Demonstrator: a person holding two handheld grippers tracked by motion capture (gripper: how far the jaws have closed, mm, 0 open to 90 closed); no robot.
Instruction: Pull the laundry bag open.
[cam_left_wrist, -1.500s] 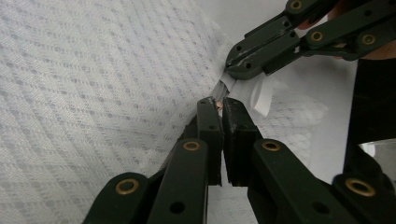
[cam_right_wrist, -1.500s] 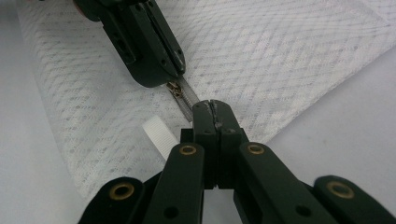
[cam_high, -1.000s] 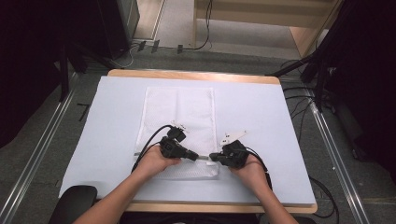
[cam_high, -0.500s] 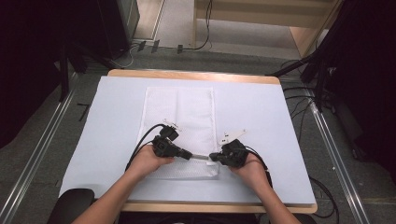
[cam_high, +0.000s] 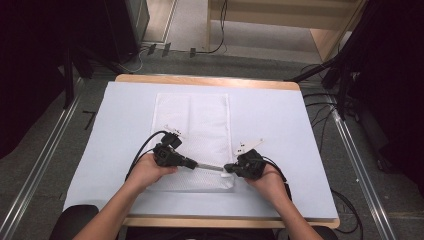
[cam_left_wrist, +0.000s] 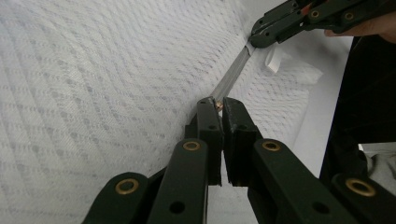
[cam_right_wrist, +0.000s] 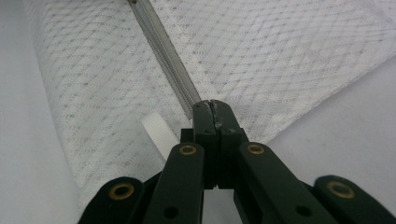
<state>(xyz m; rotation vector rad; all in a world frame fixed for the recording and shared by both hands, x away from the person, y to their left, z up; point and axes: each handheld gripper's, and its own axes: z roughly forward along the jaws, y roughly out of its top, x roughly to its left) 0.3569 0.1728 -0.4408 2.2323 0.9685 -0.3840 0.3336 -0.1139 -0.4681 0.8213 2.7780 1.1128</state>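
On the pale blue table cover (cam_high: 280, 125), toward the person's side and roughly centred, a white mesh laundry bag (cam_high: 197, 127) is lying flat, its long side running away from the person. Along the bag's near edge a grey zipper (cam_high: 209, 168) is running across between the two grippers; in the right gripper view the zipper (cam_right_wrist: 166, 56) is showing as a closed toothed strip crossing the mesh (cam_right_wrist: 280, 51) diagonally, and in the left gripper view it (cam_left_wrist: 231, 77) is stretching from one gripper to the other.

The left gripper (cam_left_wrist: 218, 103) is pinching something small and brass-coloured at the zipper's end, most likely the slider pull, with its jaws nearly together around it and a thin gap showing lower down. In the high view this gripper (cam_high: 192, 164) is sitting over the bag's near left part, held by the left hand (cam_high: 147, 172), with its cable (cam_high: 145, 150) looping back over the cover.

The right gripper (cam_right_wrist: 214, 105) is clamping the bag's edge at the zipper's other end, jaws pressed fully together on the fabric. A short white ribbon tab (cam_right_wrist: 159, 135) is sticking out of the bag just beside those jaws. From above, the right gripper (cam_high: 229, 169) is resting at the bag's near right corner, gripped by the right hand (cam_high: 267, 180).

Beyond the cover, the wooden table edge (cam_high: 210, 80) is showing, then grey floor (cam_high: 240, 62) with dark cables (cam_high: 325, 107) trailing at the right.
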